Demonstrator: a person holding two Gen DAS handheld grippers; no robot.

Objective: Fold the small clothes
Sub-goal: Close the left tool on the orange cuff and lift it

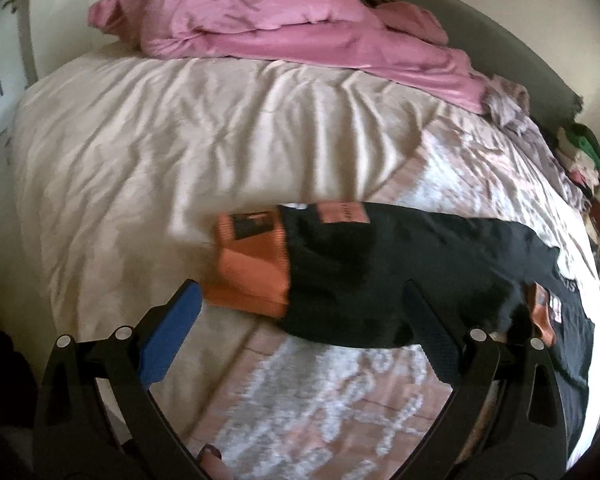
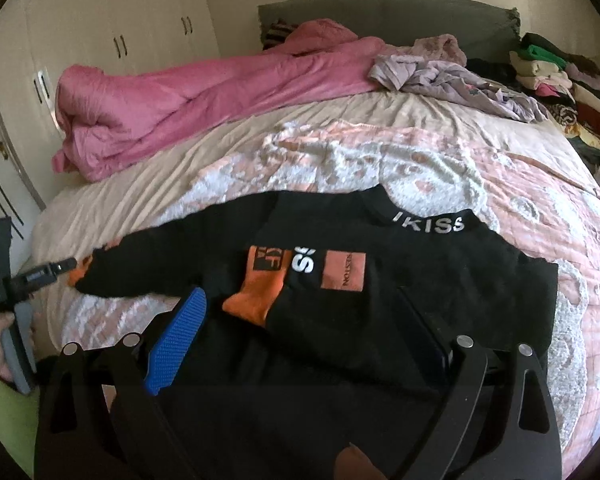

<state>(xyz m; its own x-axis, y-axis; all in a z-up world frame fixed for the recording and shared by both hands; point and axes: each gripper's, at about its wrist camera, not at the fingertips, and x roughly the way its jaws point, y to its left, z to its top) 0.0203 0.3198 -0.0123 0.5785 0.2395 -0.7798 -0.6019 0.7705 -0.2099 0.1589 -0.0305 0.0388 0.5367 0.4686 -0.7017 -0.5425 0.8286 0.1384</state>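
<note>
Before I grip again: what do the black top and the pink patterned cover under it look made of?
Black top: looks like a soft matte knit, sweatshirt-like, going by its limp drape, the ribbed orange cuff and sewn-on patches. Patterned cover: seemingly a tufted or chenille-type textile, since the whitish motifs stand fuzzy above a flat pink ground. Blur leaves both uncertain.

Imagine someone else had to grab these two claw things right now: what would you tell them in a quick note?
Left gripper: open, holding nothing, hovering at the orange-cuffed sleeve.
Right gripper: open, holding nothing, above the black sweatshirt.
The sweatshirt lies flat on the patterned blanket, one sleeve folded across its chest, the other still stretched out sideways.
Left to do: fold in the outstretched sleeve, then fold the body up.
</note>
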